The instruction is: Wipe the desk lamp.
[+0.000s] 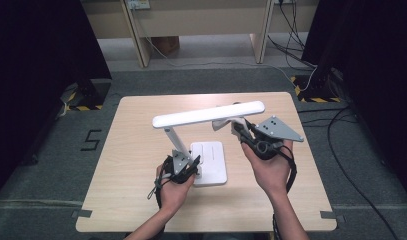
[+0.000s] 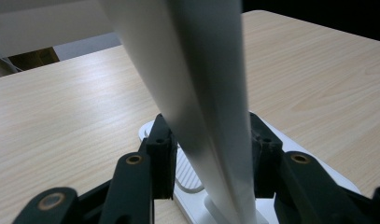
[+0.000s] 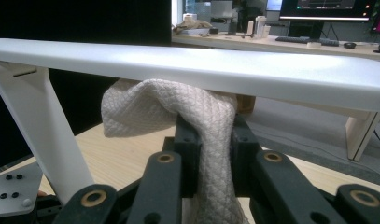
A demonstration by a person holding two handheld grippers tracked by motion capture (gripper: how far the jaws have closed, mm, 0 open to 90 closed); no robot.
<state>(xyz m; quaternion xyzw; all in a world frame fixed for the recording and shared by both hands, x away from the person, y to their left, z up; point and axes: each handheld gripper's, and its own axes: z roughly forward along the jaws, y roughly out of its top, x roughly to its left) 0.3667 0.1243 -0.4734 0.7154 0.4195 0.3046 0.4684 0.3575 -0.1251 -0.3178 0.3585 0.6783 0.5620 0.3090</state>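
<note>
Up close we see the right tongs clamped on a quilted white cloth under the white desk lamp's flat head, left tongs gripping its slanted stem, while overhead shows the pale wooden counter on grey carpet.

Grey carpet floor, wood bench legs behind, black curtains both sides

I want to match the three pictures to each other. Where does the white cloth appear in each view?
High view: the white cloth is right of centre, under the lamp head, at the tip of the right gripper.
Left gripper view: the cloth is not in it; the lamp arm stands between the jaws.
Right gripper view: the cloth is at centre, pinched between the jaws, touching the lamp head's underside.
Shared landmark: the white desk lamp.
</note>
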